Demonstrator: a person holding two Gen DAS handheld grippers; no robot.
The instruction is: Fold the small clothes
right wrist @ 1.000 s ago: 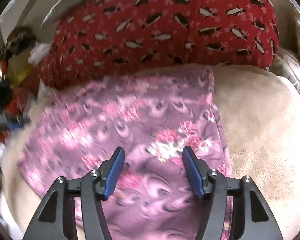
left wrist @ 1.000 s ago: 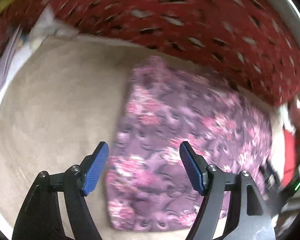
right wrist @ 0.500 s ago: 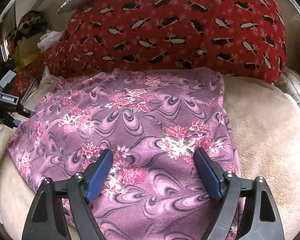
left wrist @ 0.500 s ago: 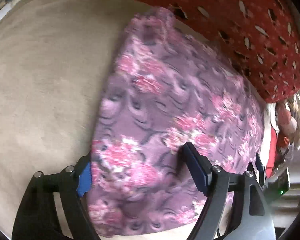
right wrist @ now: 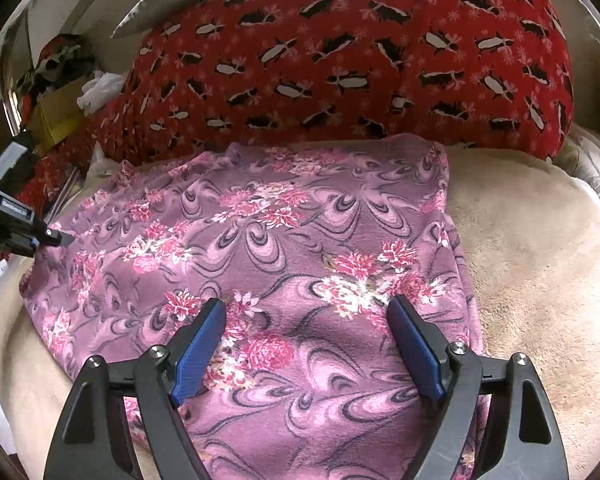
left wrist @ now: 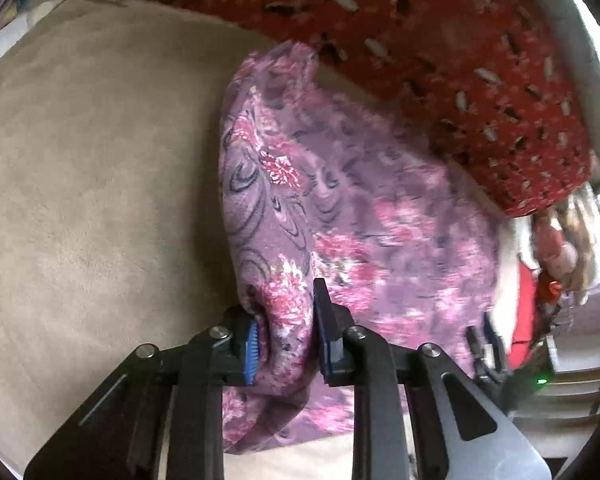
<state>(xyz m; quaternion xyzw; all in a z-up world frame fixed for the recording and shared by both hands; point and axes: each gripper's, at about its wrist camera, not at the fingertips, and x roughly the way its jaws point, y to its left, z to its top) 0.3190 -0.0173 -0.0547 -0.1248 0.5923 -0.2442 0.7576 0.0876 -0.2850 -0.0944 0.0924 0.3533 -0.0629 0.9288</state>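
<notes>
The purple floral garment (right wrist: 284, 248) lies spread on the beige blanket (right wrist: 540, 248), near the red pillow (right wrist: 340, 52). The left gripper (left wrist: 286, 340) has just closed its jaws on a bunched left edge, while the right gripper (right wrist: 308, 348) hovers with jaws wide apart above the cloth. The fold looks to be starting; next, I'd judge, the right must pinch its own edge.

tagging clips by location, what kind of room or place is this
Most likely a lived-in bedroom or living room at home. A purple floral garment lies on a plush beige blanket, with a big red penguin-print cushion behind it and household clutter piled at the side.
</notes>
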